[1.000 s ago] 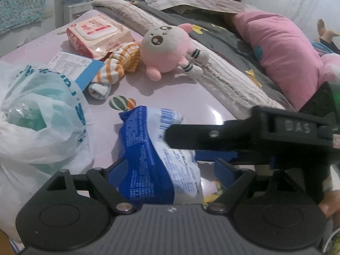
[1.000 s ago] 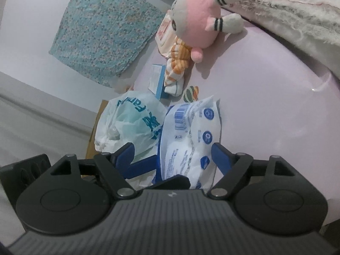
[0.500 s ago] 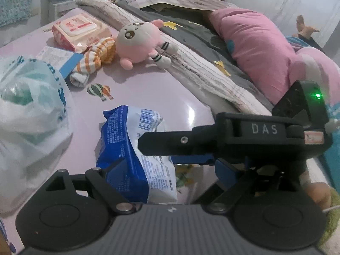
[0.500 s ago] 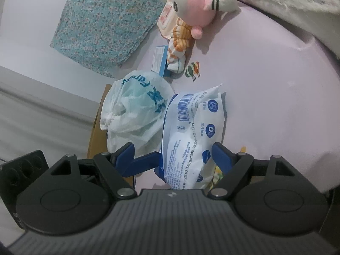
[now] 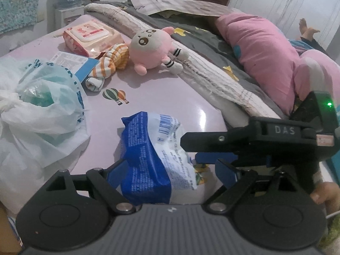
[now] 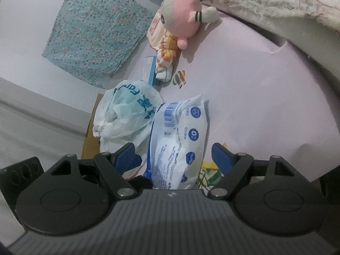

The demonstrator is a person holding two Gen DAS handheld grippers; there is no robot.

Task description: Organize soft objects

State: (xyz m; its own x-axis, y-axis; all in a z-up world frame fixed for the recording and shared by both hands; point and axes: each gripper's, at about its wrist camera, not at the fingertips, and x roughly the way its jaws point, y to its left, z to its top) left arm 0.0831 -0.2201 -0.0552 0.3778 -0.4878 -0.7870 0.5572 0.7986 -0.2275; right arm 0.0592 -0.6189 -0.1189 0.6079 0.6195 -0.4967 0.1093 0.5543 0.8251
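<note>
While both claws reach in over the lilac surface (image 5: 165, 102), I read the scene from its left side. A tied white plastic bag (image 5: 42, 110) slumps there; beyond it lie a pink wipes packet (image 5: 89, 36), striped socks (image 5: 108, 68) and a pink plush (image 5: 150, 48), which leans on a fringed blanket (image 5: 212, 74).

Nearer me, the blue-and-white soft pack (image 5: 148, 153) stands on end between the fingers of my left claw (image 5: 170, 172). Its left pad looks to be against the pack and its right pad is clear, so I cannot tell whether it grips.

My right claw (image 6: 174, 155) crosses in from the right and is released, with the same pack between its wide-set pads. A pink pillow (image 5: 261, 53) lies far right.
</note>
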